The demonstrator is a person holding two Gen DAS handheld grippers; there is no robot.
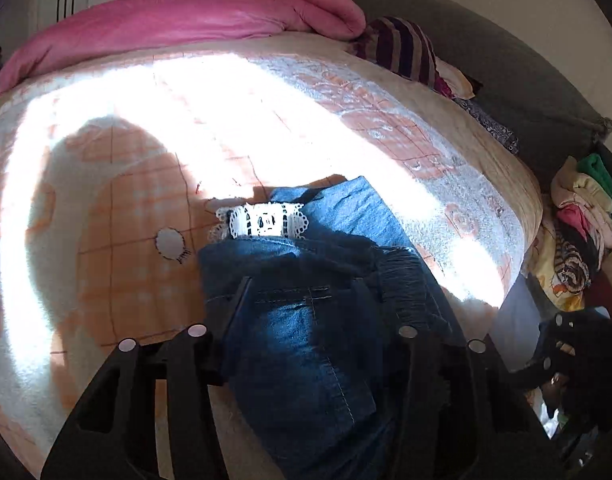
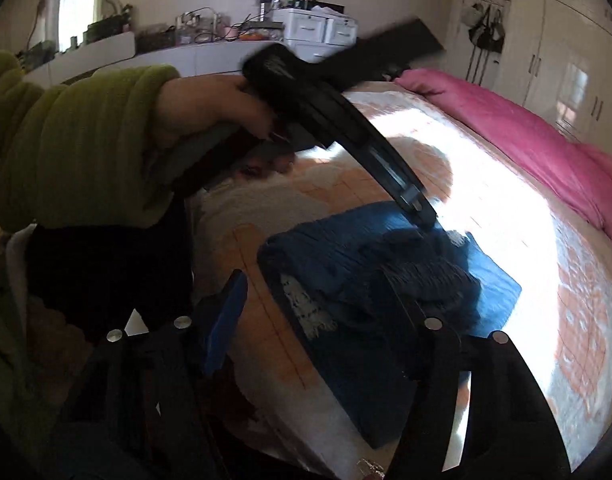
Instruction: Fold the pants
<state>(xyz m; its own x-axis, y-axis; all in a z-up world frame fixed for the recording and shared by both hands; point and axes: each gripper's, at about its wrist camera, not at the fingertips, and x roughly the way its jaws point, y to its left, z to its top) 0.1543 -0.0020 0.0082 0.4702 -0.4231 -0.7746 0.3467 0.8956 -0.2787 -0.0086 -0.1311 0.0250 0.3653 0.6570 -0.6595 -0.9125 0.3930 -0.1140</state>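
The blue denim pants (image 1: pixel 306 300) lie in a folded bundle on the bed, near its lower edge, with a frayed hem (image 1: pixel 410 280) across the top of the pile and a white lace-trimmed patch (image 1: pixel 265 220) showing at the far end. In the left wrist view the left gripper (image 1: pixel 301 296) hangs over the bundle with its two black fingers standing partly apart on either side of the denim; whether the pads actually press the cloth cannot be told. From the right wrist view the right gripper (image 2: pixel 314 292) is likewise partly open, its fingers straddling the near corner of the pants (image 2: pixel 386 280) without a clear grip, and the left gripper (image 2: pixel 420 210) reaches down from above, its tip at the far edge of the bundle, held by a hand (image 2: pixel 209 112) in a green ribbed sleeve (image 2: pixel 77 136). The bed is covered with a cream and orange patterned blanket (image 1: pixel 145 184), a wide band of sunlight falling across it. A pink quilt (image 1: pixel 185 16) is bunched along the far side, with a striped cushion (image 1: pixel 402 48) beside it. A pile of folded clothes (image 1: pixel 582 216) sits off the bed's right end. Across the room stand a cluttered dresser (image 2: pixel 209 40) with a mirror (image 2: pixel 77 8), and white wardrobes (image 2: pixel 566 60).
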